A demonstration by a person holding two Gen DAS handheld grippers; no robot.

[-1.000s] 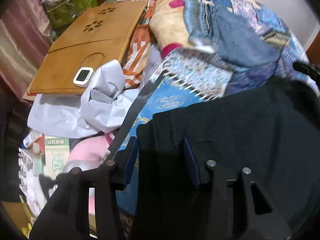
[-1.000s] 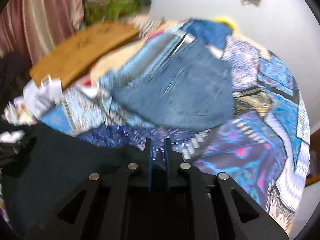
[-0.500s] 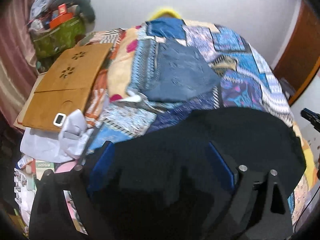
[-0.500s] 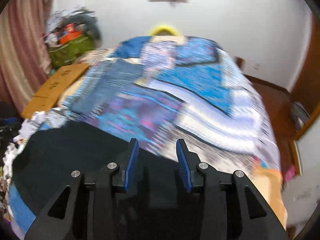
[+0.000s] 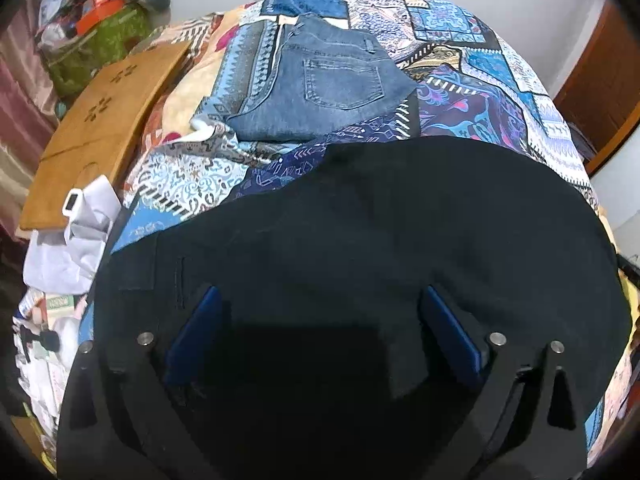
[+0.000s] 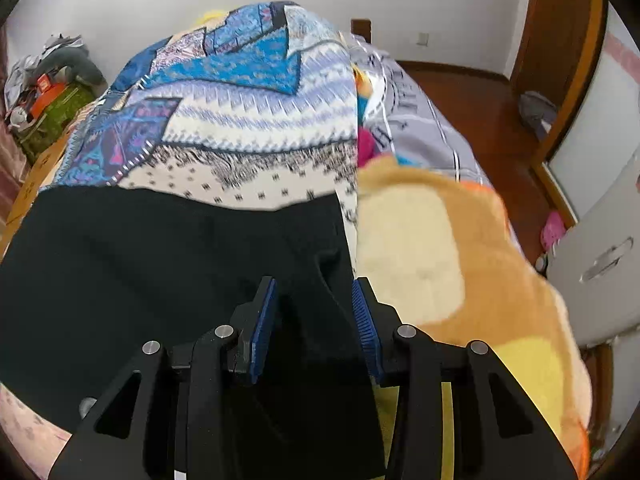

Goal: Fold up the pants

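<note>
On my left view, a folded pair of blue jeans lies on the patchwork bedspread beyond the black pants, just past their far edge. A wooden lap board sits at the bed's left side with a small white device on its near corner, beside crumpled pale paper or cloth. A green bag piled with clutter stands in the far left corner. On my right view, an orange and cream plush blanket crowds the bed's right side, touching the pants' right edge.

The black pants lie flat on the near part of the bed, spread wide, their long axis running left to right across both views. I cannot tell which end is the waist.

My left gripper hangs over the pants with its blue pads spread wide, gripping nothing. My right gripper sits over the pants' right edge, pads clearly parted, fabric beneath them but not pinched.
</note>
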